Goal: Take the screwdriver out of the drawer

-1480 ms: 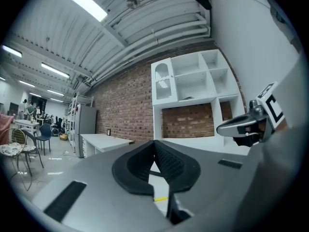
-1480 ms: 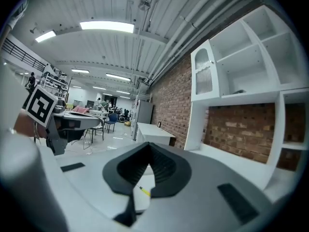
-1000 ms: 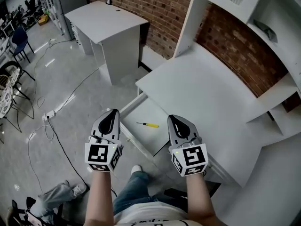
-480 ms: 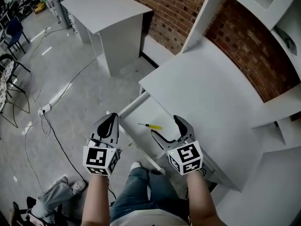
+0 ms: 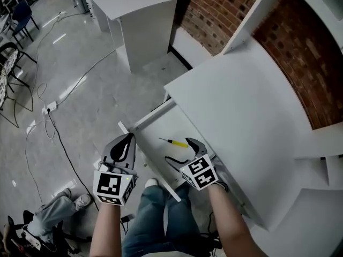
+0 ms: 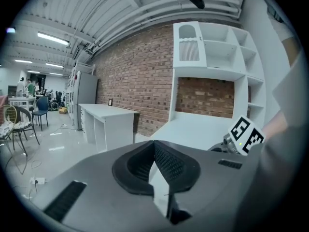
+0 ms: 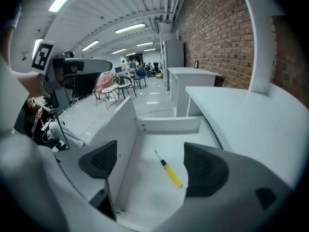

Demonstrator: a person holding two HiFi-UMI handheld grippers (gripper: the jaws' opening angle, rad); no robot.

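Observation:
A screwdriver with a yellow handle and thin metal shaft lies flat on the floor of the open white drawer. My right gripper hangs over the drawer's near end, tilted down at it, and its jaws are opening wide with nothing between the pads. In the right gripper view the screwdriver lies on the drawer floor beyond the right gripper, apart from both fingers. My left gripper is shut and empty, outside the drawer's left wall. The left gripper points at the desk.
The white desk top overhangs the drawer's right side, with a brick wall behind. A second white desk stands at the far left. Cables run over the grey floor. The person's leg is below the drawer front.
My right gripper went from shut to wide open and dropped toward the drawer, tipping downward. My left gripper sank a little and stayed shut.

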